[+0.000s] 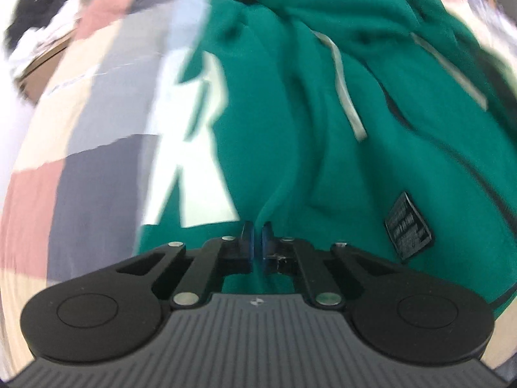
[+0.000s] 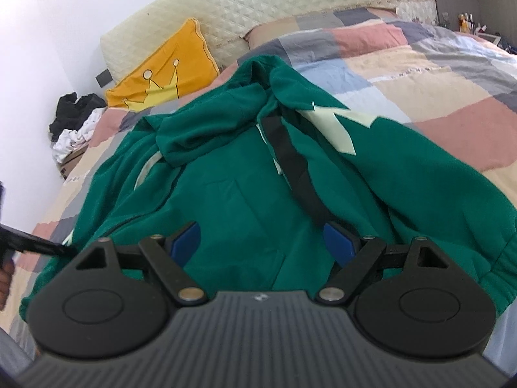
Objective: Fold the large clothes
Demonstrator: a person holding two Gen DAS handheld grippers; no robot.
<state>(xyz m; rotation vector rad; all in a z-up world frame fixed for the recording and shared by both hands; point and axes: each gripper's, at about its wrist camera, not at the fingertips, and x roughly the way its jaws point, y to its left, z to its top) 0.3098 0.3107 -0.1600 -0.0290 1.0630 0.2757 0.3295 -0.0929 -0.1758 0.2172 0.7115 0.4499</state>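
Currently we have left tongs (image 1: 258, 238) pinching the green hoodie (image 1: 323, 161); right tongs (image 2: 263, 242) spread above it, its length running ahead.

open quilt (image 2: 420, 74) right of hoodie (image 2: 226, 194)

Green hoodie (image 2: 226, 194) lies spread on the bed (image 2: 420, 74), which carries a patchwork cover. Right claw (image 2: 261, 242) hovers over the hoodie's near part, blue pads wide apart, nothing between them. Yellow crown pillow (image 2: 168, 71) leans against the headboard beyond the hoodie. Dark and white clothes (image 2: 74, 123) are piled left of the hoodie.
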